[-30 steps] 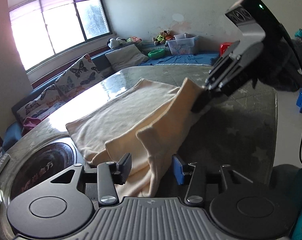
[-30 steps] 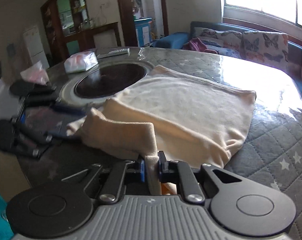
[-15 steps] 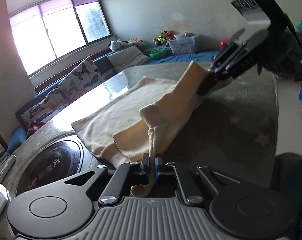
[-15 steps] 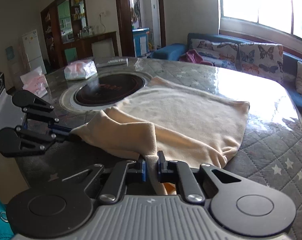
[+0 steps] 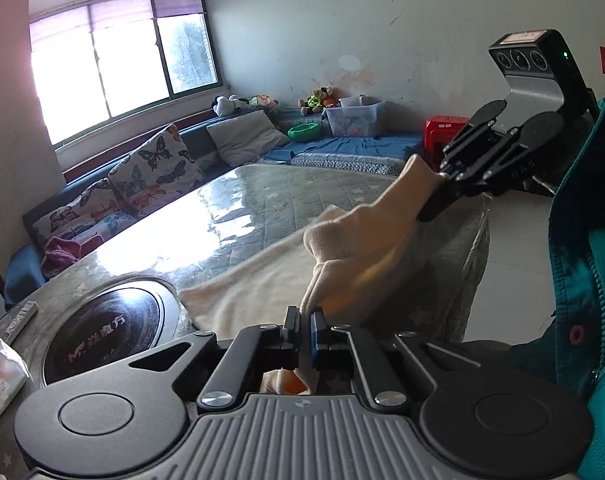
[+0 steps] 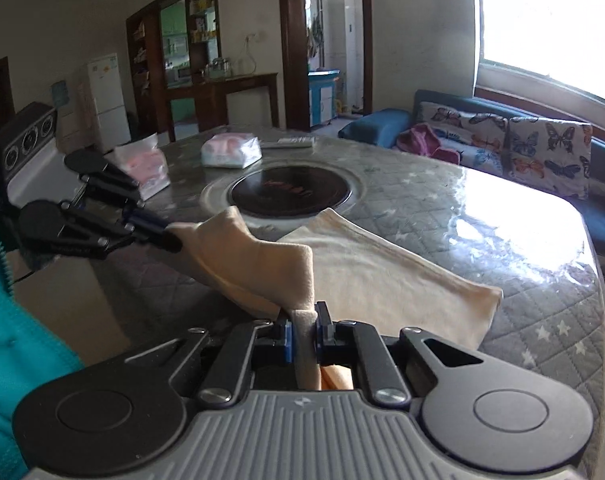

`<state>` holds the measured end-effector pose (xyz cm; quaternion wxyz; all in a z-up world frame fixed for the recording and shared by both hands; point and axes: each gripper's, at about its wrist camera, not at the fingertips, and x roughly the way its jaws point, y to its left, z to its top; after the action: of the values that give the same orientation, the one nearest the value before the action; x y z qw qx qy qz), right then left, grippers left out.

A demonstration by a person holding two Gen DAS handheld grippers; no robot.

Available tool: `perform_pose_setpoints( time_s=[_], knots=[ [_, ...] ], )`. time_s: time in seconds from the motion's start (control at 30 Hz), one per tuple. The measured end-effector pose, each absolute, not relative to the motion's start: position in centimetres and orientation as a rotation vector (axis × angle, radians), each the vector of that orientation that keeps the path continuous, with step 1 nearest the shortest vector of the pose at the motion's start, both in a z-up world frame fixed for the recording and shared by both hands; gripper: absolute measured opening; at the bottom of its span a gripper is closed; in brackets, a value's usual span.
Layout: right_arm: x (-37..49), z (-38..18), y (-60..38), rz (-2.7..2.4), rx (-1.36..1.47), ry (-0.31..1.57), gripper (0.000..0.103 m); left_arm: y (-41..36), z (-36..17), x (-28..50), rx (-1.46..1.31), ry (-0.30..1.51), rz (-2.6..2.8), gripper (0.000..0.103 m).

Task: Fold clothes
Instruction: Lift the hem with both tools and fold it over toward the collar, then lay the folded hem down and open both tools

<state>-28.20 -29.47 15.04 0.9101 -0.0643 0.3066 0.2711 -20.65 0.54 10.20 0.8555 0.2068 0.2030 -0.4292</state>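
A second ago the left gripper (image 5: 304,330) stood with its fingers wide apart around the near edge of the cream-coloured fleece garment (image 6: 382,276); now those fingers are clamped tight on that edge. The right gripper (image 6: 303,330) holds a neighbouring part of the same edge, as it did before, its fingers pressed narrow on a pinch of cloth. Both grippers have since risen and drawn back toward the person, so the gripped hem hangs lifted in a taut ridge between them, while the rest of the garment lies flat on the grey quilted surface (image 6: 542,336) beside the round black hob (image 6: 290,194) set into it.

With both corners secured and raised, the fold appears ready to begin: the likely next step is carrying the lifted edge over the flat part.

The garment's long axis runs from the grippers away toward the bright window side of the surface. Its far end points toward the butterfly-print sofa cushions (image 6: 542,148), and the held edge lies crosswise, spanning from one gripper to the other.
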Motion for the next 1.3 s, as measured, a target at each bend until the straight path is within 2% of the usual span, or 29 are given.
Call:
perform_pose_setpoints(
  time_s=[0.2, 0.43, 0.7, 0.77, 0.83, 1.0, 1.17, 1.3],
  knots=[
    [-26.6, 15.9, -30.0, 0.525, -0.121, 0.634, 0.009, -1.6, 10.9, -17.1, 0.434, 0.391, -0.878, 0.006],
    [-18.7, 16.5, -32.0, 0.461, -0.13, 0.649, 0.009, -5.6, 10.4, -9.1, 0.427, 0.428, -0.85, 0.006],
    [-14.1, 11.5, -34.1, 0.359, -0.036, 0.707, 0.012, -9.6, 4.0, -2.2, 0.397, 0.63, -0.74, 0.008],
    [-13.4, 10.1, -34.6, 0.33, -0.005, 0.719, 0.02, -9.5, 3.1, -1.7, 0.393, 0.648, -0.714, 0.011],
    [-12.7, 8.6, -35.1, 0.301, 0.026, 0.731, 0.022, -9.3, 2.9, -1.6, 0.389, 0.646, -0.692, 0.018],
    [-13.3, 6.8, -37.5, 0.23, 0.103, 0.737, 0.035, -8.5, 3.4, -1.7, 0.387, 0.631, -0.637, 0.022],
    [-15.6, 6.5, -39.7, 0.192, 0.134, 0.747, 0.035, -8.0, 4.7, -3.4, 0.337, 0.607, -0.62, 0.029],
    [-15.7, 6.3, -39.4, 0.175, 0.136, 0.73, 0.034, -8.9, 5.3, -6.4, 0.339, 0.58, -0.686, 0.029]
  ],
)
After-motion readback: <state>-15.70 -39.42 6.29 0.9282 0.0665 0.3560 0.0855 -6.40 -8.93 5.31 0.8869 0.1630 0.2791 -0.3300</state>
